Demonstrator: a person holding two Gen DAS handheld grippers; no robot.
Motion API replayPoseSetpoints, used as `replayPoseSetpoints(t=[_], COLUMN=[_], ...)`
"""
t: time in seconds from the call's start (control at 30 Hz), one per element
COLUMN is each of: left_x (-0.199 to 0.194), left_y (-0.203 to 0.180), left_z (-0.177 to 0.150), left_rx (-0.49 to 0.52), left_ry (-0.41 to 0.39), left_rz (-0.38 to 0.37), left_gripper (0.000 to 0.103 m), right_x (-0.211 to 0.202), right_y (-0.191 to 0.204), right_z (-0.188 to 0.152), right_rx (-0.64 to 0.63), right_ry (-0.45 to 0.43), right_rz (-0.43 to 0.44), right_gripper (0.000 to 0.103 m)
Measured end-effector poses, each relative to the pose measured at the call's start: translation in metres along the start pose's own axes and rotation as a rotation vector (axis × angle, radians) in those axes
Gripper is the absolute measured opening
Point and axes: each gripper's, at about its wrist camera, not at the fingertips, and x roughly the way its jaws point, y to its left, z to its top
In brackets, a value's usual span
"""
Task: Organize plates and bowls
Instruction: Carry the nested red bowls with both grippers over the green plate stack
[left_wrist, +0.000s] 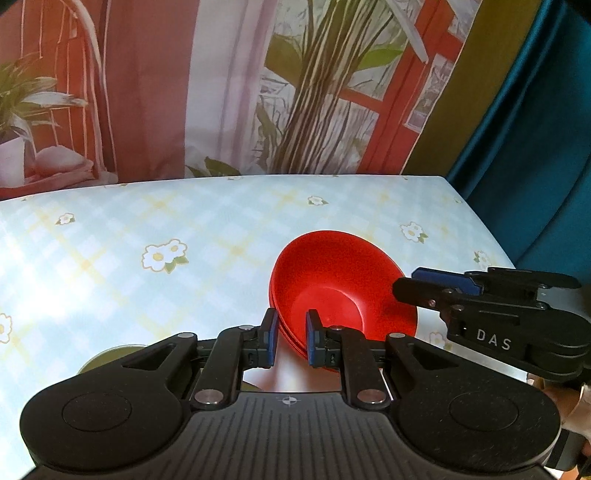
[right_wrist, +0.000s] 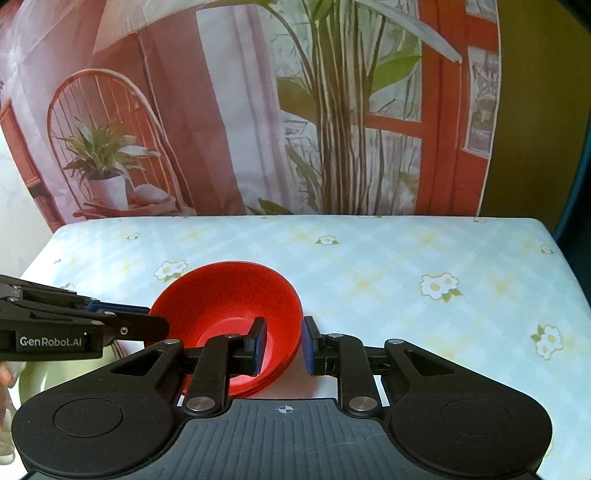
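The bench (right_wrist: 406, 258), under a pale checked cloth printed with daisies, carries a stack of red bowls (right_wrist: 229, 295) near its front edge; layered rims at the stack's near side suggest about 3 nested together. A green plate (right_wrist: 55, 373) lies partly hidden just beside the stack, on the left.

The stack looks like thin moulded plastic: light, stiff, probably slick, unlikely to break if bumped. The flared rim is the obvious place to pinch, 1 pad inside and 1 outside the wall.

The left tongs (left_wrist: 291, 338) straddle the near-left rim, narrowly parted, their pads seemingly closed on the wall. The right tongs (right_wrist: 284, 341) straddle the right-hand rim with a visible gap at the outer pad, so that hold looks loose.
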Motion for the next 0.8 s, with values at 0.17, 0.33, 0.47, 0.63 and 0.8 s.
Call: replayPoseSetpoints(t=[0.17,0.33,0.47,0.63,0.8], left_x=[0.002,0.007,0.01,0.015,0.018], left_y=[0.002,0.005,0.006,0.008,0.009], left_z=[0.0,0.0,0.001,0.001,0.0], left_rx=[-0.01,-0.024,-0.033,-0.042,-0.049], left_ry=[-0.001,0.011,0.02,0.031,0.038], left_rz=[0.003,0.001,-0.009,-0.015,-0.022], left_gripper=[0.017,0.017,0.017,0.017,0.018], right_x=[0.002,0.009,0.013,0.017,0.021], right_y=[-0.006,-0.011,-0.012,-0.011,-0.011], right_z=[-0.002,-0.007,-0.009,-0.009,-0.011], right_rx=[0.013,0.034,0.049,0.044,0.054], right_ry=[0.003,0.016,0.02,0.028,0.033], right_rz=[-0.01,-0.007,0.004,0.009,0.017], right_gripper=[0.02,0.02,0.02,0.02,0.02])
